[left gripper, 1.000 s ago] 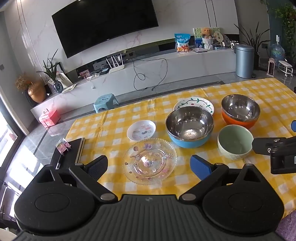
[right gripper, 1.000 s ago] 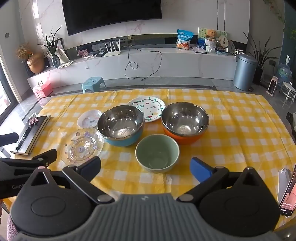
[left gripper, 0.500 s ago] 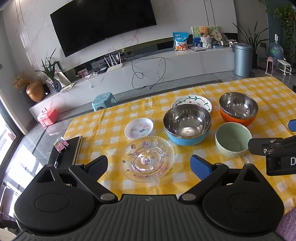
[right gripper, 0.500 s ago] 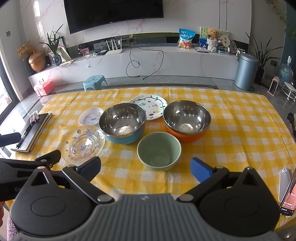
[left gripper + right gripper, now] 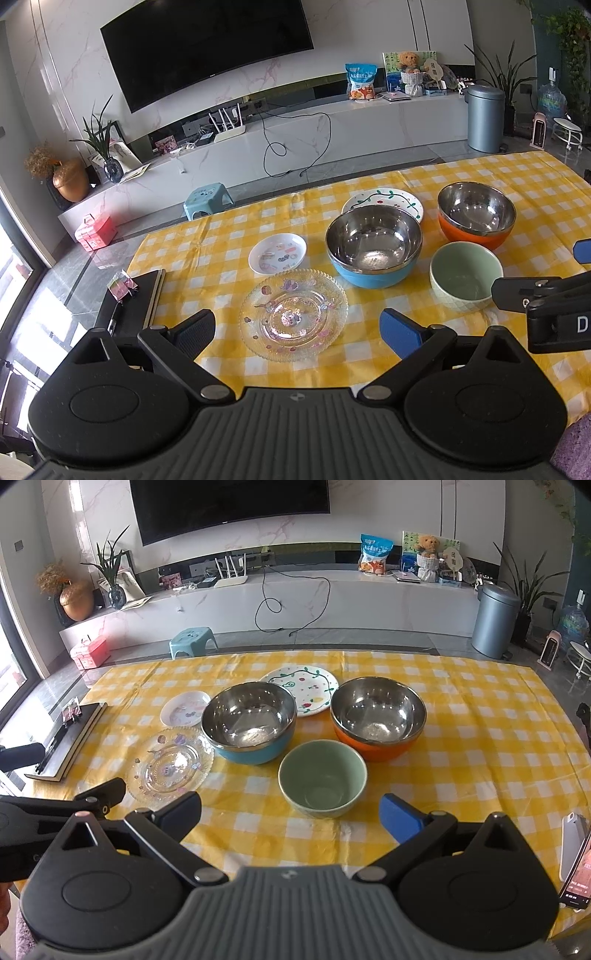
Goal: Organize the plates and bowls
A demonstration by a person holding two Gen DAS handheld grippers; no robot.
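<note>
— Both cameras have drawn back and risen a little since a second ago, so the dishes sit slightly farther off; nothing on the yellow checked surface (image 5: 480,738) itself has shifted.

— So how far along is it?

— Barely begun, I'd judge. Nothing is stacked. The glass plate (image 5: 293,314) lies nearest the left gripper (image 5: 297,326), the small white plate (image 5: 277,254) just behind it, the vine-patterned plate (image 5: 300,689) at the back. The blue bowl (image 5: 249,727), orange bowl (image 5: 378,718) and green bowl (image 5: 322,777) each stand alone, close together.

— And the jaws?

— Wide apart on both. The left gripper holds nothing; the right gripper (image 5: 290,812) hangs empty before the green bowl.

— Anything unclear?

— The vine-patterned plate is partly hidden behind the blue bowl. Whether the steel bowls touch it, I cannot tell. A phone (image 5: 574,853) at the right edge is cut off, and a dark notebook (image 5: 135,299) sits at the surface's left corner.
</note>
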